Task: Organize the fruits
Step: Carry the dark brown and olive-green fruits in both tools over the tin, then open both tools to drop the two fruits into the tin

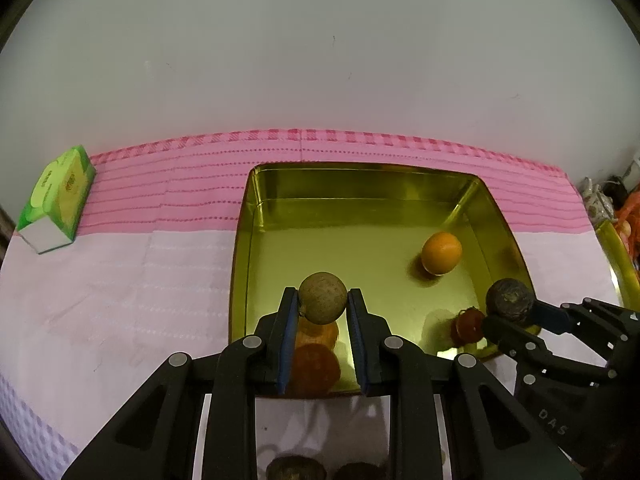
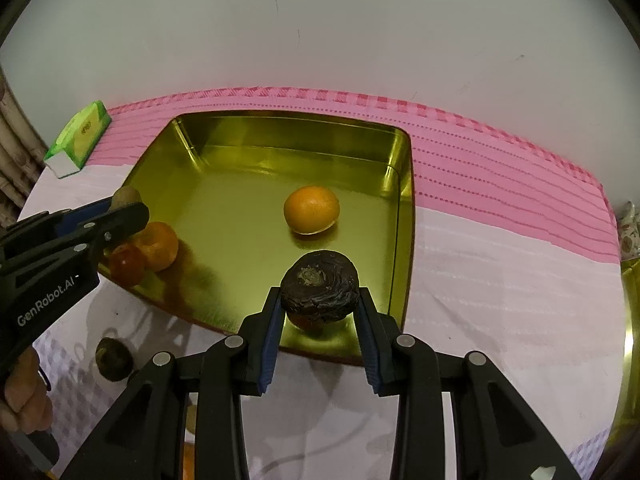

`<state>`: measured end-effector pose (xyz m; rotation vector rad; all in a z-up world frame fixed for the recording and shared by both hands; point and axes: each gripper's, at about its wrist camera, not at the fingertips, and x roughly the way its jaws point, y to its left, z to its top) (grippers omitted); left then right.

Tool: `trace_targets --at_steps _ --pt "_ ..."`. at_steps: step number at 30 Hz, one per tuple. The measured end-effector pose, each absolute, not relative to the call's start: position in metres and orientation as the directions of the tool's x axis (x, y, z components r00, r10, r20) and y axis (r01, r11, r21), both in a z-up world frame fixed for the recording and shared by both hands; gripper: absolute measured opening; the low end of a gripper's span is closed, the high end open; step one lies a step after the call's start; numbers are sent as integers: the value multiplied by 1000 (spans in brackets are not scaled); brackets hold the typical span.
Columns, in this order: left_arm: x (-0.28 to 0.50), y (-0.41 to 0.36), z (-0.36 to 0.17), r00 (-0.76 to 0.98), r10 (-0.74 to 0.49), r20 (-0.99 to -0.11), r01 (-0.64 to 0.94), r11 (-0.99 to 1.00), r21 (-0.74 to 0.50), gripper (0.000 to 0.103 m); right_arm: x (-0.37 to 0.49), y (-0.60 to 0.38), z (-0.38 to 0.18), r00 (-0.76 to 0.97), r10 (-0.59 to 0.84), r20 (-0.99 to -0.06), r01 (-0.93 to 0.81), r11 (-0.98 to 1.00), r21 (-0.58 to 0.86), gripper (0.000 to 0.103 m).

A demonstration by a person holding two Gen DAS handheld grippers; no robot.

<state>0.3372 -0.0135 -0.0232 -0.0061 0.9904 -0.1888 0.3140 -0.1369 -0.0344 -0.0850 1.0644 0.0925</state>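
The left gripper (image 1: 323,300) is pinching a small round tan-brown fruit (image 1: 322,298) between its 2 blue-padded fingertips, at the lower centre of the left wrist view. The pads are pressing on both flanks of the fruit, which is hanging above the near part of the gold tray (image 1: 256,200). Directly below it, between the fingers, 2 orange fruits (image 1: 316,364) are lying against the tray's near wall.

The right gripper (image 2: 320,298) is clamping a dark, wrinkled round fruit (image 2: 320,292) at the lower centre of the right wrist view, its jaws standing a little wider than the left ones to take the bigger fruit. That fruit is hovering over the tray's near edge, with something orange just showing beneath it.

In the tray, 1 bright orange (image 2: 312,210) is sitting alone, just above the dark fruit in the right view and well apart from the walls. The middle and far half of the tray floor are lying bare, so open room is showing in the upper part of the tray. In the left view the right gripper is reaching in from the lower right, beside a small red fruit (image 1: 468,326) near the tray's near right corner.

On the pink cloth (image 1: 160,200), a green box (image 1: 56,200) is lying at the middle left. Another dark fruit (image 2: 114,358) is resting on the cloth at the lower left of the right view, outside the tray, near a hand (image 2: 24,396) that is holding the left gripper's handle.
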Motion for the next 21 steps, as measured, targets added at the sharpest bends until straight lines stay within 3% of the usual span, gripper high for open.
trace_targets --at_steps 21 --pt "351 -19 -45 493 -121 -862 155 987 -50 26 328 -138 -48 454 29 -891 -120 992 -28 34"
